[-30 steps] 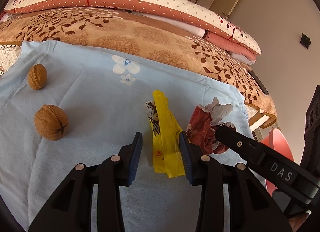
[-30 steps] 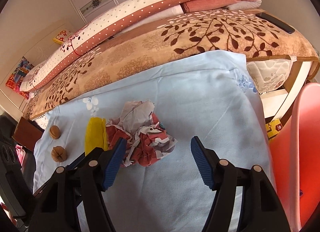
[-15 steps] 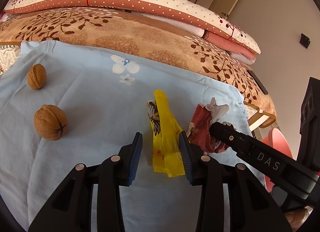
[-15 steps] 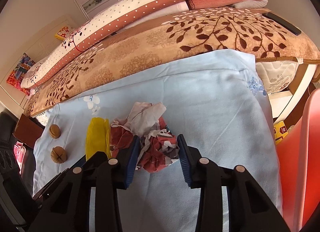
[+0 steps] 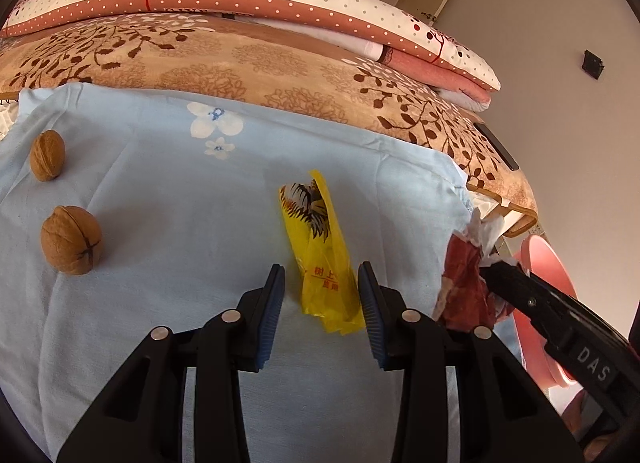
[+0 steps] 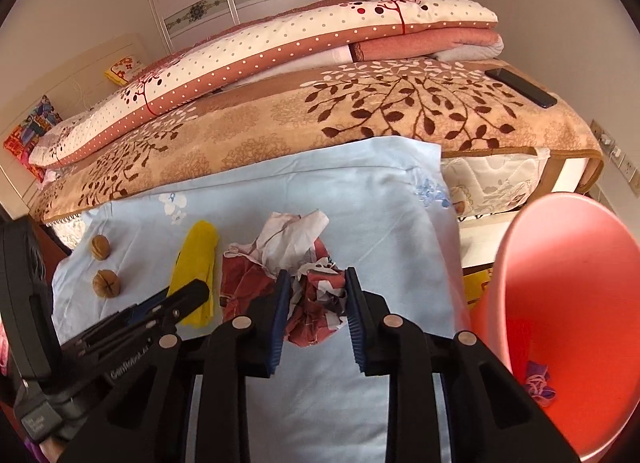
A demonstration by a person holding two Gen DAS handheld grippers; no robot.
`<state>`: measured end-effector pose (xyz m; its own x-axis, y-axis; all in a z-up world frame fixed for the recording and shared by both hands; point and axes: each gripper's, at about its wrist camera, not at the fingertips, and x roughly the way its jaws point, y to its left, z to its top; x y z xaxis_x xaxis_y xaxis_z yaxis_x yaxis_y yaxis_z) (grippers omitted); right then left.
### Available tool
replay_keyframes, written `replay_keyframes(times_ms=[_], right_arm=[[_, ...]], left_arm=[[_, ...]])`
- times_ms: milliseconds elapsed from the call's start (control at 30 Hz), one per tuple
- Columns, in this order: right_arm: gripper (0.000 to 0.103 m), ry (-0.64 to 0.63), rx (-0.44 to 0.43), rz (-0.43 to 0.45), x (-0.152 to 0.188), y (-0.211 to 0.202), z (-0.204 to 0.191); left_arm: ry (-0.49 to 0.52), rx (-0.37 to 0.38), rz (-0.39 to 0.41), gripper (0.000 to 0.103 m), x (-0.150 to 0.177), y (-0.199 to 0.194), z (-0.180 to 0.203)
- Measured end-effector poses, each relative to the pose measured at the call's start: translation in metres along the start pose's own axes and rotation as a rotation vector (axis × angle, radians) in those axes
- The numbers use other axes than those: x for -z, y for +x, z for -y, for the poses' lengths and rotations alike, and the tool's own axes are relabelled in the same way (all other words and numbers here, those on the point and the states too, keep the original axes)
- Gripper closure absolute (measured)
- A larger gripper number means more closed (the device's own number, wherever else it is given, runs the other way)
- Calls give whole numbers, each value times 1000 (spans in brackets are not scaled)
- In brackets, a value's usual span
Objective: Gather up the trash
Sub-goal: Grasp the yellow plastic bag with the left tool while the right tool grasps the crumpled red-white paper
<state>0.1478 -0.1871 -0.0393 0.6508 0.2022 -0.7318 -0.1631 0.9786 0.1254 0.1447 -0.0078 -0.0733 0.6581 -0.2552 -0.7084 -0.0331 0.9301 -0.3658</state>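
Right gripper has its fingers clamped on the paper wad, at the right edge of the blue sheet; pink bin is just right of it, so the drop is a short move right. Left gripper: fingers apart, straddling the near end of the yellow bag, untouched. Bag's long axis runs near-to-far, in line with the fingers.

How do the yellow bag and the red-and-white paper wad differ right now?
The yellow bag is smooth, flattened plastic with printing; the paper wad is a crumpled red-and-white ball. The bag lies free on the blue sheet, between the open left tongs and ungripped; the wad is clamped by the right tongs. The bag is long and narrow; the wad is bulky. Both are trash for the pink bin.
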Motion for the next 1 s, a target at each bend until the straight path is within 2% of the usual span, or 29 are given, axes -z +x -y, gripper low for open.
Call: replay_keyframes(times_ms=[367, 700, 867, 900, 1000], right_arm=[[76, -43, 59, -38, 43, -23, 2], [74, -74, 105, -57, 58, -21, 0], [71, -77, 104, -50, 63, -21, 1], [71, -74, 103, -50, 63, -21, 1], [70, -66, 98, -50, 65, -21, 2]], left_arm=[[18, 18, -11, 65, 3, 0, 3], [-24, 40, -2, 65, 4, -1, -1], [-7, 8, -1, 65, 3, 0, 4], [-3, -1, -1, 66, 3, 0, 4], [0, -43, -1, 77, 3, 0, 5]])
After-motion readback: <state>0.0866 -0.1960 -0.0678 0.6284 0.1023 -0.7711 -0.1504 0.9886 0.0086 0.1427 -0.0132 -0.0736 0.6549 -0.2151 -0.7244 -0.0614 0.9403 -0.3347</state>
